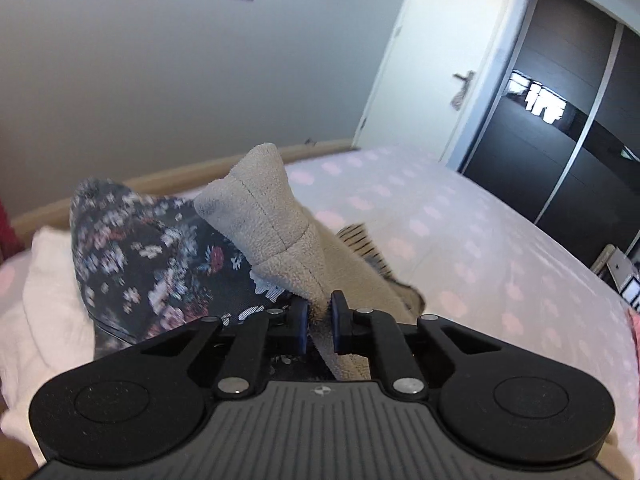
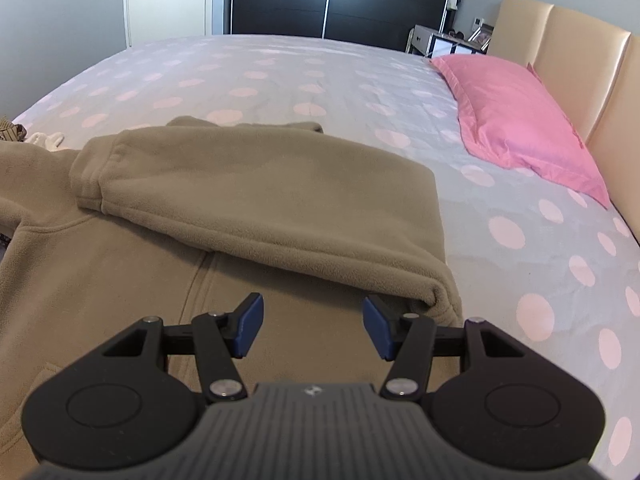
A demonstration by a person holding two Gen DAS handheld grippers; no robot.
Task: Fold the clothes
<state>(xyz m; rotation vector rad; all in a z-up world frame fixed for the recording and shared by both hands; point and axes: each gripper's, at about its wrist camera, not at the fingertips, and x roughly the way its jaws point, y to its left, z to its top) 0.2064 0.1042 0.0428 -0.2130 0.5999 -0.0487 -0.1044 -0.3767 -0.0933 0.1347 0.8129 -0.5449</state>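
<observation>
left wrist view: left hand-held gripper (image 1: pixel 319 322) is pinching a strip of the beige fleece (image 1: pixel 264 216); its pads are pressing on the cloth, and the cuffed end is sticking up beyond the jaws.
fleece here: it is looking like a sleeve, nubbly, with a stitched seam down it, standing stiffly and blocking part of the bed (image 1: pixel 460 220).
behind it: a dark floral garment (image 1: pixel 144 248) and a white cloth (image 1: pixel 48 280) are lying heaped at the left; a striped item (image 1: pixel 362 242) is peeking out past the fleece.
right wrist view: right hand-held gripper (image 2: pixel 313 326) is hovering with jaws spread, nothing between the pads, just over the fleece body.
fleece in this view: fleece (image 2: pixel 256 200) is lying flat on the spotted bed (image 2: pixel 320 76), centre seam running up, one sleeve already crossing the body, cuff toward the left.
nearby: pink pillow (image 2: pixel 516 124) is lying well apart by the headboard.
step: judging it as the sleeve fold, the second sleeve now gripped.
next move: probably carrying the sleeve across the body and laying it flat; the right one is likely needing to pin or smooth the fleece.
risk: thick fleece may be springing back or dragging the body askew.
</observation>
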